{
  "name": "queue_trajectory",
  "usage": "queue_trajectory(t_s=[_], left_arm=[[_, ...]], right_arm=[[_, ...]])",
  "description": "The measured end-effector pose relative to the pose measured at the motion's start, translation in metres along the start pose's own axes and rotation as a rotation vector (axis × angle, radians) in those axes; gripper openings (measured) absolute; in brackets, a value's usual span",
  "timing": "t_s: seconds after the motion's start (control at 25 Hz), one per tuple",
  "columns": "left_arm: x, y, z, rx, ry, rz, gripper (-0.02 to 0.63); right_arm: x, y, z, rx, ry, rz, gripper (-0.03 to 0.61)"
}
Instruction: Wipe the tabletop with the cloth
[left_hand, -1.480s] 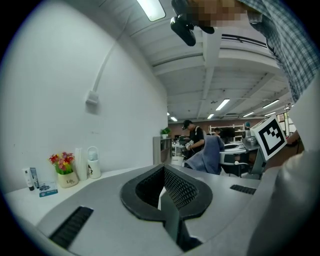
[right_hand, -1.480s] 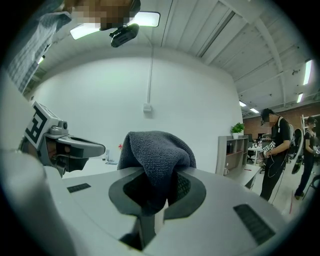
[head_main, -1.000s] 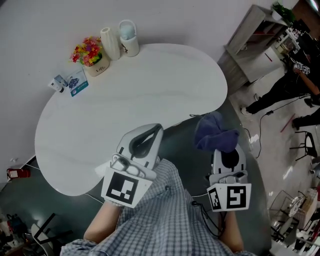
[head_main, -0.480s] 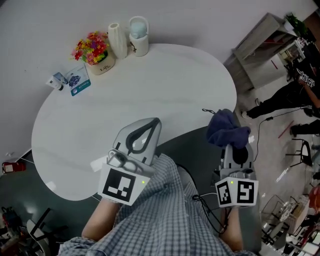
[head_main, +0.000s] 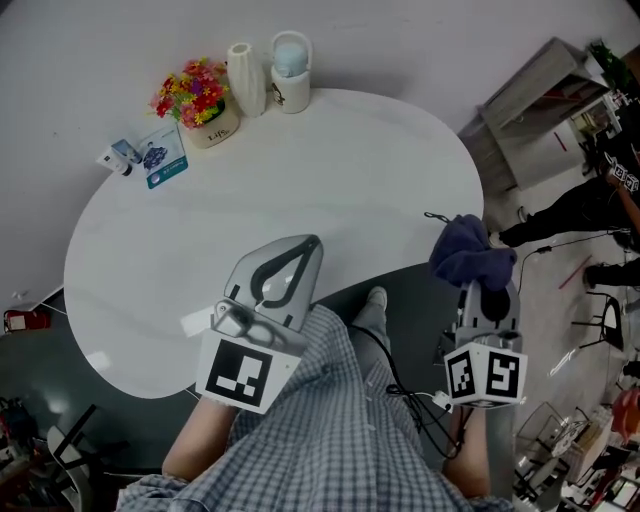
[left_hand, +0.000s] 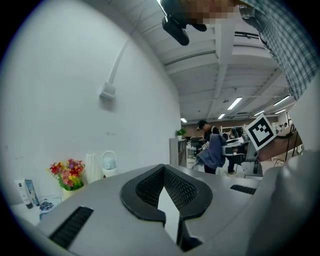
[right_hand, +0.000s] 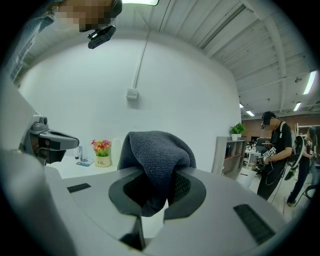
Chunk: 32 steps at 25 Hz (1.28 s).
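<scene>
Right gripper (right_hand: 159, 186) is clamped on the dark cloth (head_main: 470, 257), held just off the table's (head_main: 330, 170) right edge. The bunched cloth hides its jaw tips from overhead. Left gripper (head_main: 296, 256) is clenched, nothing in it, and covers part of the near edge.

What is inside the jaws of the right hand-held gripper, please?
A bunched dark cloth is pinched in the right hand-held gripper and bulges out above the jaws. The cloth covers the inner faces of the jaws, so anything else between them cannot be seen.
</scene>
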<state>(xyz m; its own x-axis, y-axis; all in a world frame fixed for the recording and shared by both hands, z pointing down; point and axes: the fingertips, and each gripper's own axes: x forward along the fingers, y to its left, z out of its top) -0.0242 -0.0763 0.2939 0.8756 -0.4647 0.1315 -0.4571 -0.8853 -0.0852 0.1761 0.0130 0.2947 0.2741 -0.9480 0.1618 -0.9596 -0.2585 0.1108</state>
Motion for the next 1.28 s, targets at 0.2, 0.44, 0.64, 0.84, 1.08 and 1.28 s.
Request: queue_trajectory(t_s=[0.2, 0.44, 0.64, 0.84, 1.08, 1.28], left_arm=[[0.010, 0.005, 0.005, -0.051, -0.013, 0.061, 0.003], [0.035, 0.009, 0.012, -0.085, -0.017, 0.121, 0.003], [0.062, 0.003, 0.025, -0.131, -0.017, 0.163, 0.003], [0.084, -0.003, 0.030, -0.128, -0.016, 0.198, 0.003], [0.094, -0.007, 0.025, -0.140, 0.018, 0.250, 0.003], [0.091, -0.004, 0.015, -0.154, 0.057, 0.307, 0.003]], right_arm=[[0.018, -0.015, -0.005, -0.019, 0.008, 0.026, 0.037], [0.047, -0.037, -0.023, -0.082, 0.044, 0.062, 0.037], [0.062, -0.079, -0.047, -0.127, 0.125, 0.074, 0.037], [0.078, -0.128, -0.075, -0.207, 0.200, 0.055, 0.037], [0.103, -0.159, -0.137, -0.293, 0.351, 0.096, 0.037], [0.120, -0.150, -0.200, -0.334, 0.506, 0.192, 0.037]])
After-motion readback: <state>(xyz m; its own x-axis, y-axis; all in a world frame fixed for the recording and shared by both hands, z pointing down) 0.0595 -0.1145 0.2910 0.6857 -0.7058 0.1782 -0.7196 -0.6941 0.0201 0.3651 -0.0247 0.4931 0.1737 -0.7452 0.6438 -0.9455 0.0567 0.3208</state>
